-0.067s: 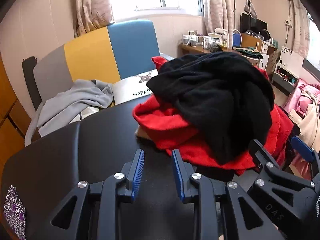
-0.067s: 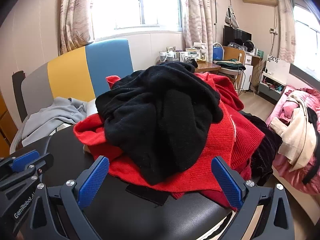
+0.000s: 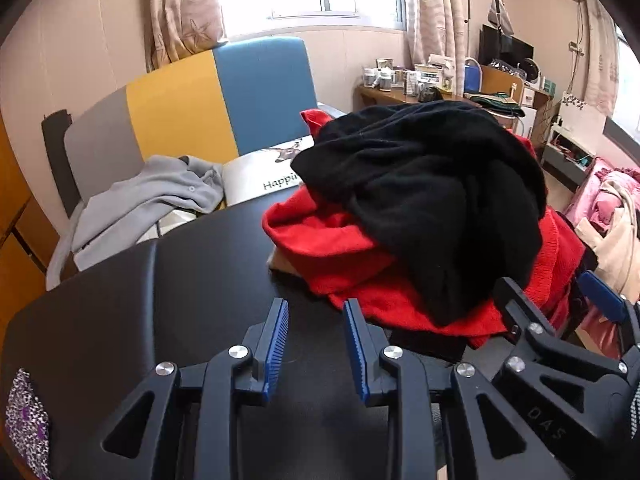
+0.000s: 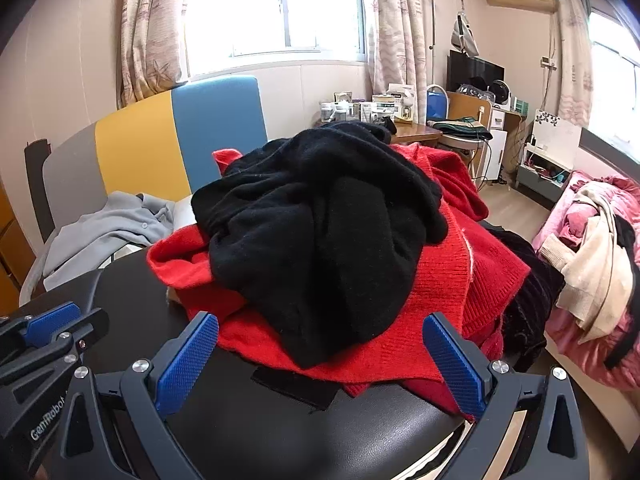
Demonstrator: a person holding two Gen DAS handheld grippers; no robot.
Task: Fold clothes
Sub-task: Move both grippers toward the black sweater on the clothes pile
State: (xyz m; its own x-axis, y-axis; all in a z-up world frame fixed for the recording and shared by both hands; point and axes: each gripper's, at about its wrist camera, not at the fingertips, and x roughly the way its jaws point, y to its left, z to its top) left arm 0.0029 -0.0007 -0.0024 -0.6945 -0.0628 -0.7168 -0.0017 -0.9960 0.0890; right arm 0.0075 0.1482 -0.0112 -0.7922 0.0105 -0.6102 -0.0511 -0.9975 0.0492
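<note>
Altogether, two garments are seen piled on the black desk: a black sweater crumpled on top and a red sweater spread beneath it, its hem reaching toward the near edge. A further dark garment hangs off the pile's right side (what kind it is cannot be told). A small black patch lies on the desk just in front of the red hem.

Two tools are counted. The left hand-held gripper is held over bare desk to the left of the pile, its blue pads set a narrow gap apart with nothing between them. The right hand-held gripper is spread wide, its pads flanking the near edge of the red sweater without clamping anything.

The desk surface is dark, smooth and slightly glossy. Behind it a chair with grey, yellow and blue panels is seen, a grey garment draped over its seat beside a white printed sheet. A cluttered wooden side table stands under the curtained window, and a pink bed heaped with clothes lies at the right.

Bare desk is left to the left of and in front of the pile; the right side is crowded to the edge.
</note>
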